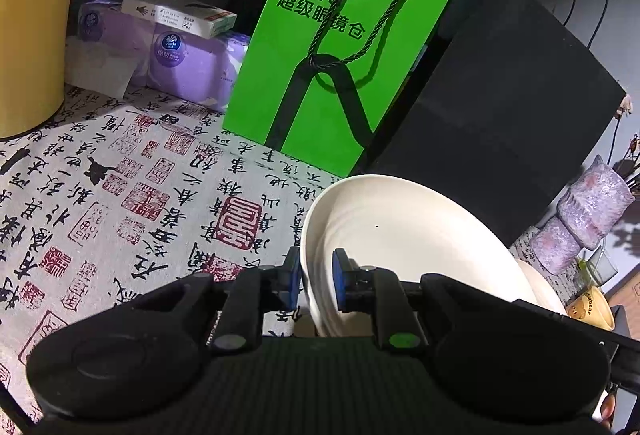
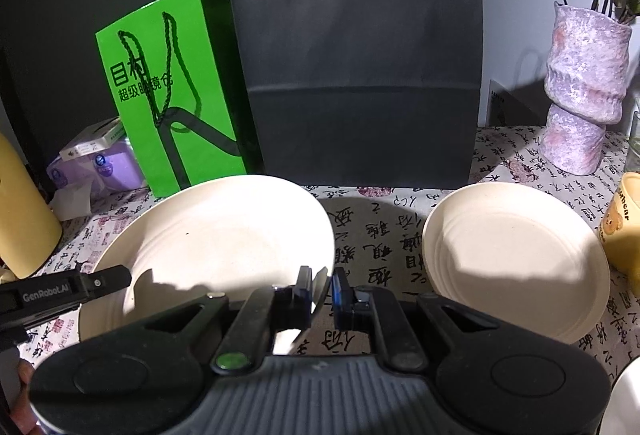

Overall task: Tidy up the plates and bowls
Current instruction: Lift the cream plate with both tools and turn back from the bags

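Note:
A large cream plate (image 2: 224,235) hangs tilted above the calligraphy-print tablecloth (image 1: 120,195), held from both sides. My right gripper (image 2: 322,291) is shut on its right rim. My left gripper (image 1: 316,283) is shut on the opposite rim of the same plate (image 1: 400,235); its body shows in the right wrist view at the left edge (image 2: 60,295). A second, smaller cream plate (image 2: 516,267) lies flat on the cloth to the right, apart from both grippers, and its edge peeks out behind the held plate (image 1: 540,287).
A black paper bag (image 2: 360,55) and a green paper bag (image 2: 172,95) stand at the back. A purple vase (image 2: 580,95) and a yellow mug (image 2: 620,227) are on the right. Tissue packs (image 1: 180,55) and a yellow container (image 1: 32,35) are on the left.

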